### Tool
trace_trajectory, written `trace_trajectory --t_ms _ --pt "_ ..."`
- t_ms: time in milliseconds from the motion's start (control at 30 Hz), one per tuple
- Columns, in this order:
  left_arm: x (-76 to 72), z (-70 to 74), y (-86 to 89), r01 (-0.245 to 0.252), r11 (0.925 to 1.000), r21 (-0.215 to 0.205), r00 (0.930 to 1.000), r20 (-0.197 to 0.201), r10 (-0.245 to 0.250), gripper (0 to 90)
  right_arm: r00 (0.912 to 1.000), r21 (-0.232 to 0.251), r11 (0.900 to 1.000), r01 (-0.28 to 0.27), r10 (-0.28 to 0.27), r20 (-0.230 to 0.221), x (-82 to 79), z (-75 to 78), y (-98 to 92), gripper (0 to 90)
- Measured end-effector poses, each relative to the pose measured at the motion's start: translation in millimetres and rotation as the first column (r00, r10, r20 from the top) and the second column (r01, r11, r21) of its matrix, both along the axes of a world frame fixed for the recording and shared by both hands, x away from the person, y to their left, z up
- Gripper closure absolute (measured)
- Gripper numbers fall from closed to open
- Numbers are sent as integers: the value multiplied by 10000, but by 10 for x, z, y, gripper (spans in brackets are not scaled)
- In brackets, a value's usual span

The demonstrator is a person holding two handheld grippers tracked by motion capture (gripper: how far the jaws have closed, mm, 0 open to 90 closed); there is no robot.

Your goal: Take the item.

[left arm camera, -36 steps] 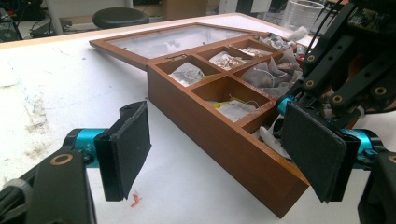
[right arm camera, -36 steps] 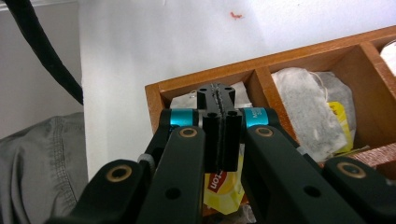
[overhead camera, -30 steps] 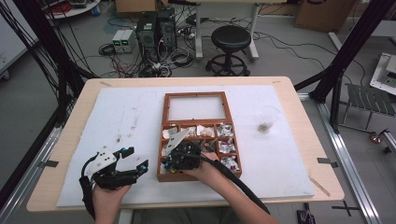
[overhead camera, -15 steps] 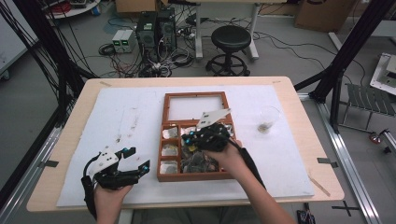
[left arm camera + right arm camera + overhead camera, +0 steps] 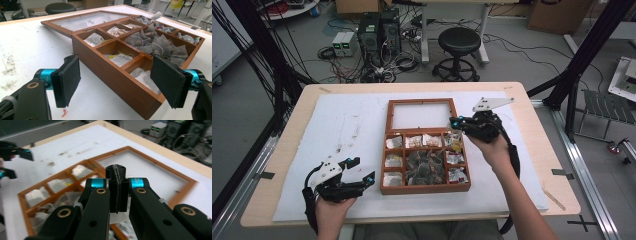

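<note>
Right gripper [image 5: 455, 122], jaws pressed together with a pale scrap possibly pinched beneath, hovers over the wooden tea box [image 5: 426, 187] mid-counter and should lift clear slowly to avoid snagging neighbouring tea bags [image 5: 427, 165], while left gripper [image 5: 362, 172], spread and empty, waits by the near-left edge.

Bright, even light (right view blurred).

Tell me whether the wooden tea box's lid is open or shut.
Open. The wooden tea box has its glass-paned lid swung back flat on the table, and the compartments of tea bags lie uncovered.
</note>
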State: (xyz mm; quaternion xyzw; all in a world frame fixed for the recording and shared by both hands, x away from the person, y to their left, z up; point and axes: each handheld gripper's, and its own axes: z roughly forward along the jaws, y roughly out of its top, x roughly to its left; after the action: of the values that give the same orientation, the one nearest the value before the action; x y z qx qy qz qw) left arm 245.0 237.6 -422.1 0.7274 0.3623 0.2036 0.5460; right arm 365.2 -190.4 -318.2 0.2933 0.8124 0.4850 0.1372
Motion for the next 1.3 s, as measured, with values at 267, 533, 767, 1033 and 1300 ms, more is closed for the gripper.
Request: trace_trajectory --t_ms 267,533,767,1033,1300 --pt "7 -9 -1 -30 10000 22 10000 -8 30 239 9949 4 9950 1000 -1000 107 78 57 -381 900" --pt "18 -25 -16 4 10000 75 10000 -62 -3 239 9689 42 9694 2456 -2457 284 165 92 -848 900" --pt "28 -39 -43 57 9999 114 9999 -119 -56 239 9403 141 9409 3385 -3388 316 259 71 -1130 900" --pt "44 -66 -43 36 9999 169 9998 -184 -33 239 9214 -144 9213 3886 -3885 101 395 -15 -1245 900" --pt "51 -87 -55 52 9998 177 9997 -240 -48 239 9105 -336 9100 4132 -4136 -48 469 -95 -1277 900"
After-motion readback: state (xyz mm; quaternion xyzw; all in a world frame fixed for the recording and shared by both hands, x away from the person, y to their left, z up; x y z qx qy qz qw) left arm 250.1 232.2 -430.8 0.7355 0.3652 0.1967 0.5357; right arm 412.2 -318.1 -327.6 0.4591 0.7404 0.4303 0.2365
